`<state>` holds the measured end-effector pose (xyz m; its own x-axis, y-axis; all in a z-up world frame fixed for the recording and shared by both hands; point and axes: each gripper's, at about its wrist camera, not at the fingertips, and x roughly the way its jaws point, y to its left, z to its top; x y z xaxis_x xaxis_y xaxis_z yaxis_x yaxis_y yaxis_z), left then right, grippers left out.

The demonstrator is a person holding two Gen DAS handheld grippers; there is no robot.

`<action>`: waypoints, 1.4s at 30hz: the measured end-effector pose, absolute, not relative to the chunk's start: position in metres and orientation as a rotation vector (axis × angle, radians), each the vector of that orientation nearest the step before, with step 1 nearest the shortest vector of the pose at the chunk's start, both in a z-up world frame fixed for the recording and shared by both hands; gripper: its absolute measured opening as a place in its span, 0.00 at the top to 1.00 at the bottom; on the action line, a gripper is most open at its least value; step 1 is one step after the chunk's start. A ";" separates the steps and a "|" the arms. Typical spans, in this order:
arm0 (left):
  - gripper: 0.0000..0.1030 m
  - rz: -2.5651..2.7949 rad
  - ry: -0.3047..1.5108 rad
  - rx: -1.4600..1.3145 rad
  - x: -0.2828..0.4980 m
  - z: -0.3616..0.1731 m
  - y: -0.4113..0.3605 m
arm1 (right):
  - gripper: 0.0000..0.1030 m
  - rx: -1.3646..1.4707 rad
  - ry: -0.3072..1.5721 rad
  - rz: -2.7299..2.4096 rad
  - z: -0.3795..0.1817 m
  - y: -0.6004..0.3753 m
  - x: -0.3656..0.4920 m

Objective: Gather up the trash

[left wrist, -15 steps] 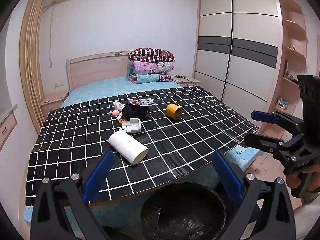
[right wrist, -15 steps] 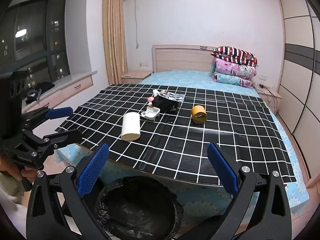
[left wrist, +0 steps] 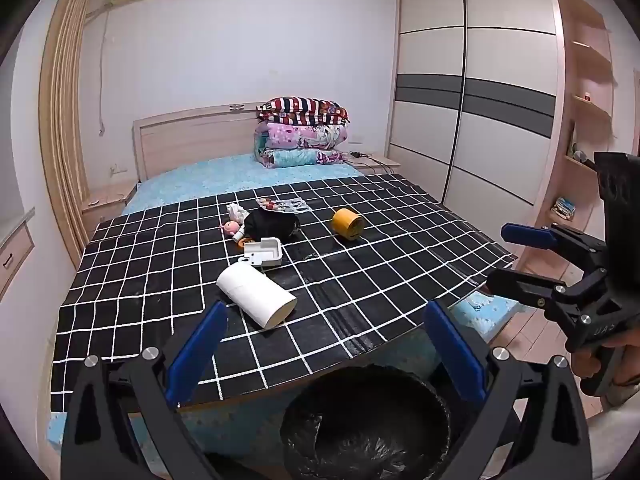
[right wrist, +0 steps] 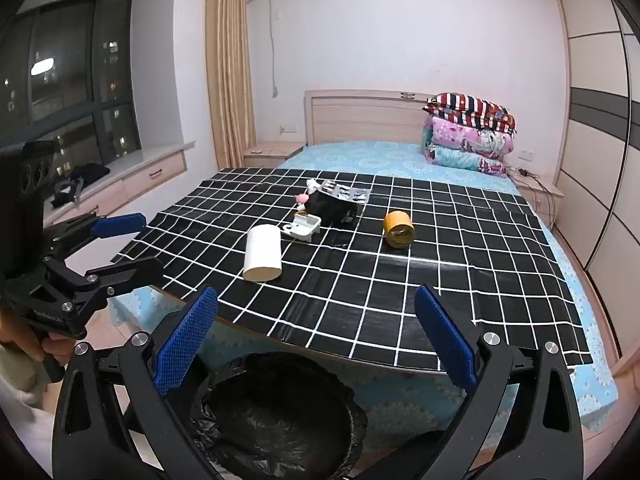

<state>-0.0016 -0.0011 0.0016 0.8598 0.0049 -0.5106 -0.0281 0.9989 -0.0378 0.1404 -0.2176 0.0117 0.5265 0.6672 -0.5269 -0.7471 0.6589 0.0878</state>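
A black-lined trash bin stands at the foot of the bed, also in the right wrist view. On the black checked sheet lie a white paper roll, a white plastic tray, a black pouch, a yellow tape roll, a pink toy, crumpled tissue and a blister pack. My left gripper is open and empty above the bin. My right gripper is open and empty beside it.
A wardrobe and shelves stand on the right. Folded quilts lie by the headboard. A window seat with drawers runs along the left. Nightstands flank the bed.
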 end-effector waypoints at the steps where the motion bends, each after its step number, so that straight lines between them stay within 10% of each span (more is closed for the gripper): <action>1: 0.08 0.017 0.536 -0.045 -0.002 0.002 -0.001 | 0.03 -0.155 0.561 0.849 0.012 -0.220 0.141; 42: 0.08 0.028 0.533 -0.046 -0.002 0.006 -0.002 | 0.03 -0.156 0.560 0.838 0.010 -0.216 0.141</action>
<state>-0.0024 -0.0023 0.0064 0.8607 0.0143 -0.5088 -0.0386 0.9986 -0.0371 0.1413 -0.2160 0.0102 0.5344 0.6599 -0.5281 -0.7402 0.6670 0.0846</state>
